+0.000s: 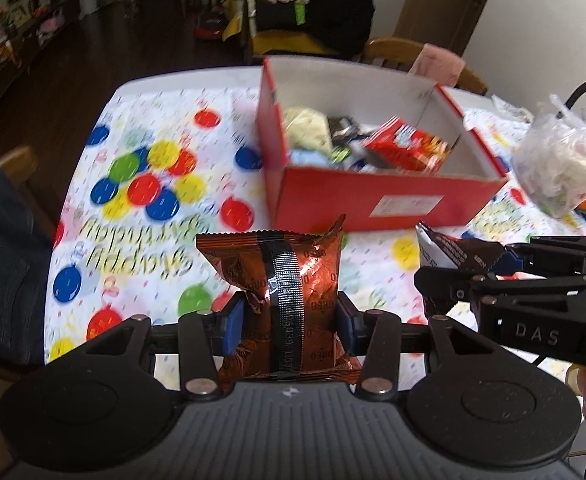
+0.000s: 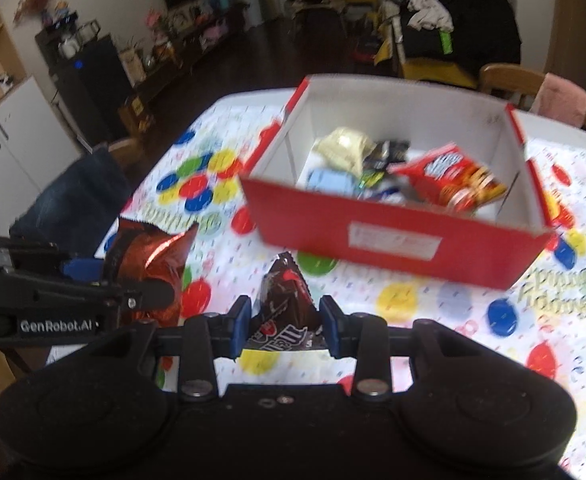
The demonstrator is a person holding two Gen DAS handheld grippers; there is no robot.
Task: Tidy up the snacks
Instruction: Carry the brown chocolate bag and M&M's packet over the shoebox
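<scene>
Left gripper (image 1: 289,322) clamped on a copper-orange Oreo snack bag (image 1: 271,276), blue pads pressing both sides of the bag, bag upright btwn the fingers and off the table. Right gripper (image 2: 285,326) clamped on a dark brown M&M's candy bag (image 2: 285,300), jaws nearly together, pinching the lower part, pointed top sticking up. Both grippers side by side above the table w/ a white balloon-print "Happy Birthday" tablecloth (image 1: 153,184). In left wrist view the right gripper comes in from the right edge w/ the brown bag at its tip.

Red cardboard box (image 2: 393,236), white inside, sits open on the cloth just beyond both grippers. Already in it: red chips bag (image 2: 449,184), pale yellow packet (image 2: 347,148), light blue packet (image 2: 329,180), some small dark wrappers. Clear plastic bag (image 1: 561,168) w/ white stuff on the table right of the box. Wooden chair (image 2: 509,80) w/ pink cloth behind the table. Frames motion-blurred.
</scene>
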